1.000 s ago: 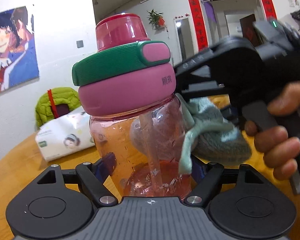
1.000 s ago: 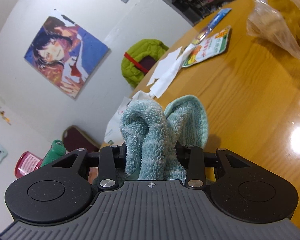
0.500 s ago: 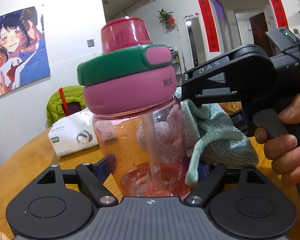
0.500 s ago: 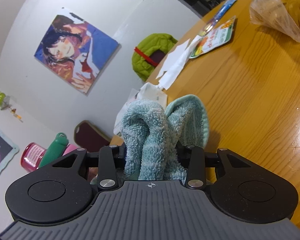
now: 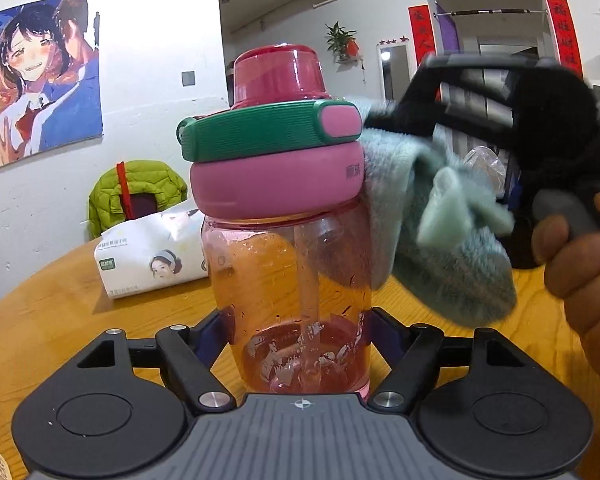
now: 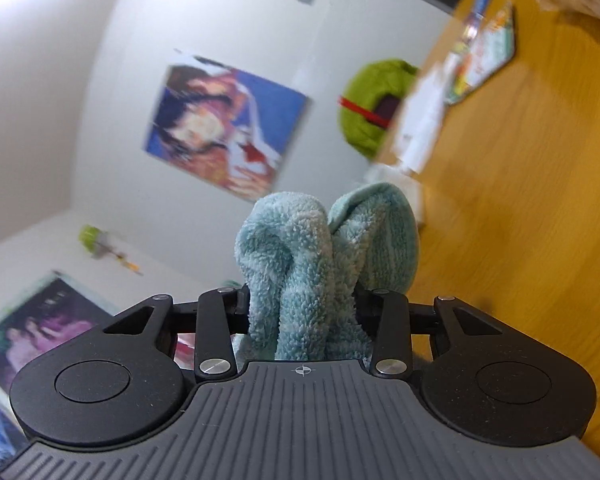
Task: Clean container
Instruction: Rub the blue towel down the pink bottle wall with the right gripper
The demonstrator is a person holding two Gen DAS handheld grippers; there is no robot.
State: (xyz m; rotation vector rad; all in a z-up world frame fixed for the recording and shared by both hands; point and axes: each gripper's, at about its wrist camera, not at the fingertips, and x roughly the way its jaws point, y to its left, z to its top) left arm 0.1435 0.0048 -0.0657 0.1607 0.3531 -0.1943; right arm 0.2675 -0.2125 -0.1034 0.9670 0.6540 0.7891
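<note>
Pink bottle [image 5: 292, 280] upright mid-frame, lower body clamped in left tongs [image 5: 300, 344]. Right tongs [image 6: 300, 304] pinch a teal cloth [image 6: 324, 264], pressed to the lid's right side. Judged: rigid, smooth, slippery plastic, light; grip low on body. Cloth soft.

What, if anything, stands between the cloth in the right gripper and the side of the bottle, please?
Nothing visible does. The right gripper is shut on the teal cloth, which already presses against the pink lid ring of the water bottle. The left gripper clamps the bottle near its base, below the cloth.
</note>
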